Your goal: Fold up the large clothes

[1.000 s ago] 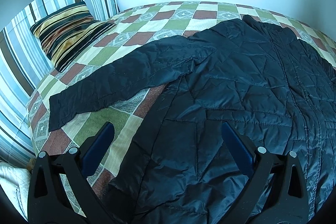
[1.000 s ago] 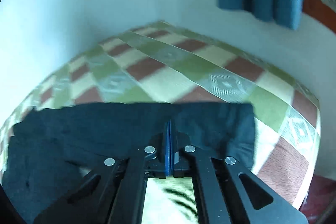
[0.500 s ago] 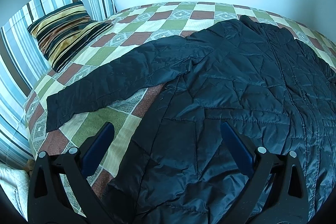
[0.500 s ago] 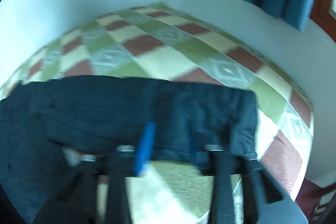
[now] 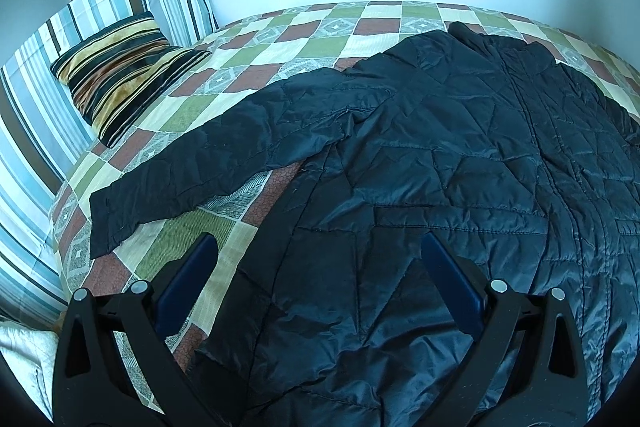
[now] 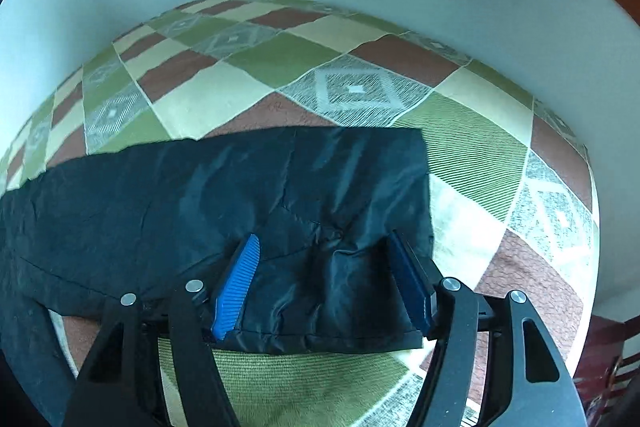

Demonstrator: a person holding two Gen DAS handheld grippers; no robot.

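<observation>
Jacket (image 5: 460,163): a dark quilted jacket lies spread flat on the bed, front up, its closure running down the middle; it covers most of the near and right part of the bedspread.
Left sleeve (image 5: 208,163): stretches out flat to the left across the checks, cuff towards the pillows.
Right sleeve (image 6: 248,199): lies straight across the bedspread in the right wrist view, its cuff end lying between the right gripper's pads.
Left gripper (image 5: 316,275): jaws stand wide apart above the jacket's lower left edge, nothing between the pads.
Right gripper (image 6: 324,279): jaws have just been opening; the ribbed blue pads now stand apart on either side of the puckered cuff, not pressing on it.
Bedspread (image 5: 320,39): checked in green, cream and brown-red, with grey diamond-patterned squares.
Pillows (image 5: 120,79): a dark and gold striped cushion leans on blue-striped pillows at the bed's left end.
Writing: no brand, label or lettering can be read on anything.
</observation>
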